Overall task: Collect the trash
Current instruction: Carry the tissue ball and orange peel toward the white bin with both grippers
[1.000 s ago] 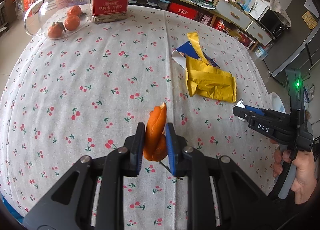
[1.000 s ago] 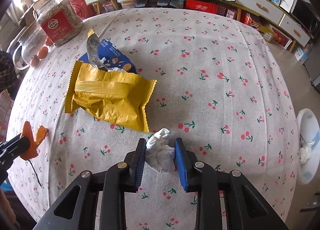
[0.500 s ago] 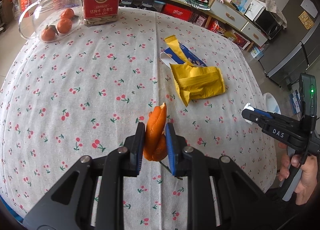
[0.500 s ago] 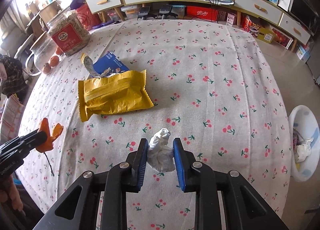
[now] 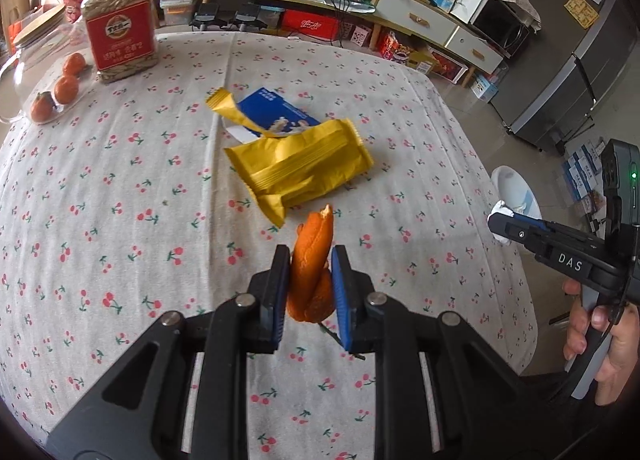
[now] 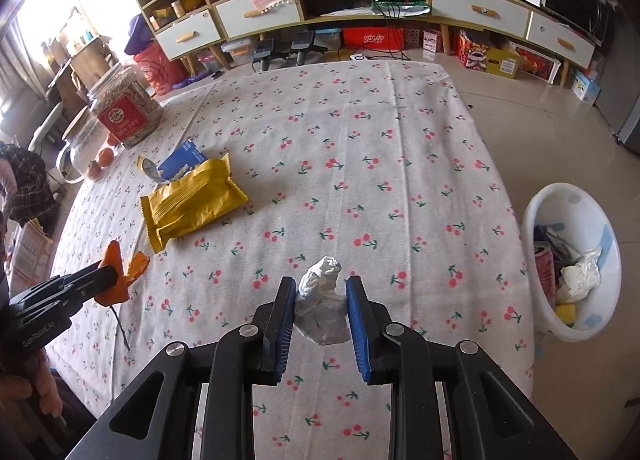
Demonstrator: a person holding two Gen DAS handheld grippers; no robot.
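My left gripper (image 5: 310, 260) is shut on an orange peel (image 5: 312, 264) and holds it above the cherry-print tablecloth (image 5: 120, 187). My right gripper (image 6: 321, 292) is shut on a crumpled white tissue (image 6: 322, 306), also held above the cloth. A yellow snack wrapper (image 5: 298, 167) lies on the table beside a blue packet (image 5: 272, 109); both show in the right wrist view too, the yellow wrapper (image 6: 190, 199) and the blue packet (image 6: 184, 157). A white trash bin (image 6: 576, 219) stands on the floor off the table's right edge, holding several scraps.
A seed jar with a red label (image 5: 120, 31) and a glass jar with oranges (image 5: 44, 71) stand at the table's far left. The right gripper (image 5: 504, 221) shows at the table's right edge. Shelves and drawers (image 6: 360, 7) line the back wall.
Both grippers have risen and pulled back from the table with their loads. The right view has swung right, bringing the bin fully into view.
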